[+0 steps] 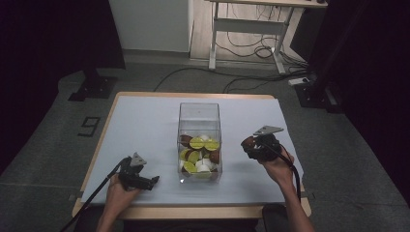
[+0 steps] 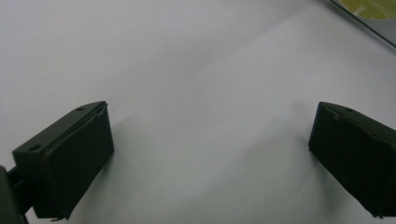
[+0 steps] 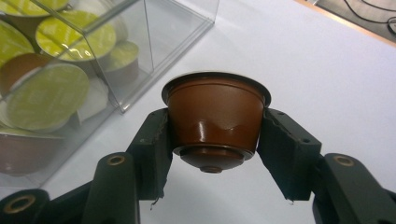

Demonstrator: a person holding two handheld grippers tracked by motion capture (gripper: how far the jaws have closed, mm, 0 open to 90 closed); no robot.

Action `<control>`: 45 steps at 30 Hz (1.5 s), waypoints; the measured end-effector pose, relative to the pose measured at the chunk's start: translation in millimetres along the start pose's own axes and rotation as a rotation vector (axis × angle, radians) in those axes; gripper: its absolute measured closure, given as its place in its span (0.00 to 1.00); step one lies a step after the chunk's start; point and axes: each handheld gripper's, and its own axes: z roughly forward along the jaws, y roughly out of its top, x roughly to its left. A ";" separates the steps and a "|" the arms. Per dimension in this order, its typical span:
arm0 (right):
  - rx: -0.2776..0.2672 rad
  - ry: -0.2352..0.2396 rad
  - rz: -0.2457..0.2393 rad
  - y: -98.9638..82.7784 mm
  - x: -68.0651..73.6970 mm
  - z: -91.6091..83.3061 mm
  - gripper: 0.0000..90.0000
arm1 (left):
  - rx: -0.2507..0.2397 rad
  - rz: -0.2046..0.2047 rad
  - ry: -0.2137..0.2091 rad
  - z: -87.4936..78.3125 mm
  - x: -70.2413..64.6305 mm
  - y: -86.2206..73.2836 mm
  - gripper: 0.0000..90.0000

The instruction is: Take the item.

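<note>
A person is sitting at a white surface [image 1: 145, 125] with a tool in each hand. The right tool [image 3: 215, 135], at the right of the high view just beside a clear plastic box [image 1: 199, 113], is pinching a brown coffee capsule [image 3: 215, 119] between its two black jaws. In the right gripper view the capsule is sitting at the centre of the frame, its wide rim pointing away from the camera and its narrow base facing it, with the jaws pressing on its sides. The box is standing in the middle of the surface and is holding many capsules [image 1: 198, 154] with green, brown and white faces. The left tool [image 2: 210, 154] is resting at the lower left of the high view, its jaws spread wide above bare surface with nothing between them.
</note>
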 end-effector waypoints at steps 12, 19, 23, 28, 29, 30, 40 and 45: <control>0.002 -0.014 0.032 -18.0 -4.5 11.0 0.50 | -0.003 -0.003 0.000 0.1 -0.2 0.0 0.00; 0.006 -0.015 0.042 -25.9 -4.2 17.1 0.50 | -0.002 -0.002 0.001 0.1 -0.1 0.0 0.00; 0.019 -0.021 0.045 -32.9 -3.4 23.6 0.50 | -0.002 -0.002 0.000 0.1 -0.2 0.0 0.00; 0.028 -0.020 0.053 -40.1 -3.4 29.5 0.50 | -0.002 -0.002 0.000 0.1 -0.1 0.0 0.00; 0.031 -0.019 0.055 -41.4 -3.1 30.5 0.50 | -0.002 -0.002 0.000 0.1 -0.1 0.0 0.00; 0.032 -0.019 0.054 -42.6 -2.8 31.7 0.50 | -0.002 -0.002 0.001 0.1 -0.1 0.0 0.00; 0.050 -0.012 0.064 -54.9 -0.2 43.3 0.50 | -0.002 -0.002 0.001 0.1 -0.2 -0.1 0.00; 0.063 -0.009 0.065 -61.1 0.6 48.5 0.50 | -0.002 -0.002 0.001 0.1 -0.2 -0.1 0.00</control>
